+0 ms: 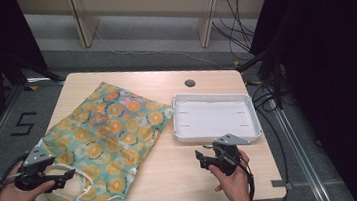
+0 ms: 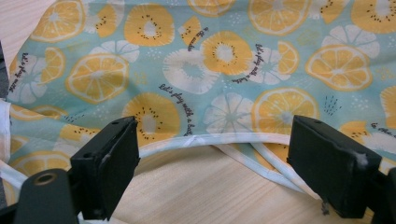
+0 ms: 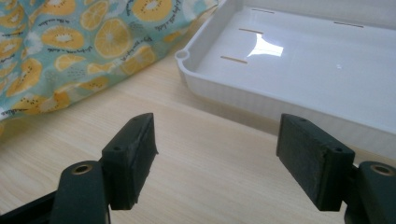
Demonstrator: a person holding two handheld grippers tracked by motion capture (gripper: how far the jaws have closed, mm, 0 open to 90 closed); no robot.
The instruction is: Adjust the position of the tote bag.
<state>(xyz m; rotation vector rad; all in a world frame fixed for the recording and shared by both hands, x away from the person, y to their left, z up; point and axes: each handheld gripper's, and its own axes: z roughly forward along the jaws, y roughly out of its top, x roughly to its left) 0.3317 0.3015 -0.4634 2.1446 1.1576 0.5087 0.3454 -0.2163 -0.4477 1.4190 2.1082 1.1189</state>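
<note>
A teal cloth bag (image 1: 105, 138) printed with orange and lemon slices lies flat on the left half of the wooden table (image 1: 174, 176). Its white-trimmed mouth and handles (image 2: 243, 144) face the near edge. My left gripper (image 1: 63, 180) hovers open just before that mouth, its jaws spread on either side of the white trim, touching nothing. A white plastic tray (image 1: 216, 116) sits empty on the right half. My right gripper (image 1: 200, 159) is open over bare wood in front of the tray's near left corner (image 3: 183, 56), with the bag's edge (image 3: 70, 56) to its left.
A small round hole (image 1: 190, 83) is set in the tabletop behind the tray. Black curtains and tripod legs stand at both sides. Cables (image 1: 261, 97) run along the floor to the right. Bare wood lies between bag and tray.
</note>
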